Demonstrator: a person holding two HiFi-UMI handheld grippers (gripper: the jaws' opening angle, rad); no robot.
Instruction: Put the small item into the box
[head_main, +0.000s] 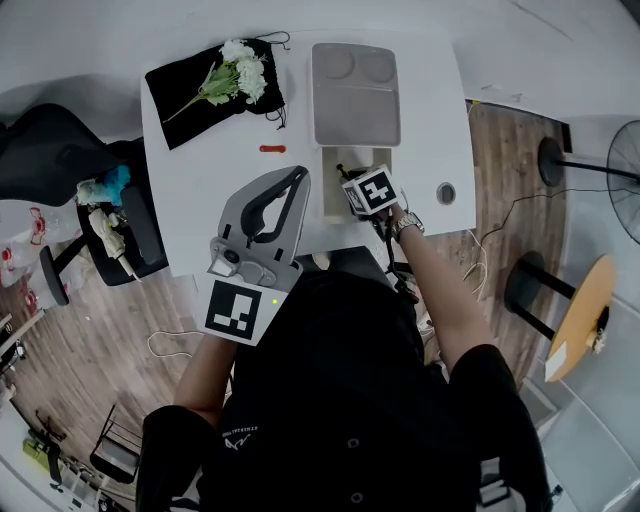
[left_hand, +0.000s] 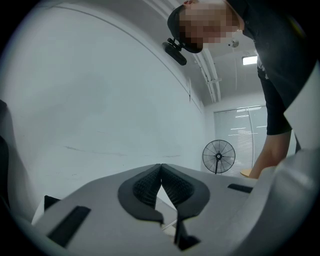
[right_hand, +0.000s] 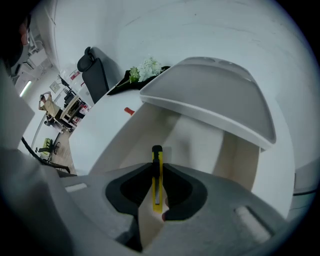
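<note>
My right gripper (head_main: 352, 186) hovers over the open cream box (head_main: 333, 190) and is shut on a yellow utility knife (right_hand: 157, 176) with a black tip. In the right gripper view the knife stands between the pads of that gripper (right_hand: 157, 169) and points into the box's interior (right_hand: 192, 137). The box's grey lid (head_main: 355, 95) stands open behind it, and shows as the lid (right_hand: 215, 95) in that view too. A small red item (head_main: 272, 148) lies on the white table left of the box. My left gripper (head_main: 297, 177) is raised, tilted upward and shut on nothing; its pads (left_hand: 150, 182) meet.
A black cloth (head_main: 180, 95) with white flowers (head_main: 240, 72) lies at the table's far left. A round grommet (head_main: 446, 193) sits in the table (head_main: 200, 200) right of the box. A black chair (head_main: 60, 170) stands at left; a fan (head_main: 625, 180) and a round wooden table (head_main: 580, 310) at right.
</note>
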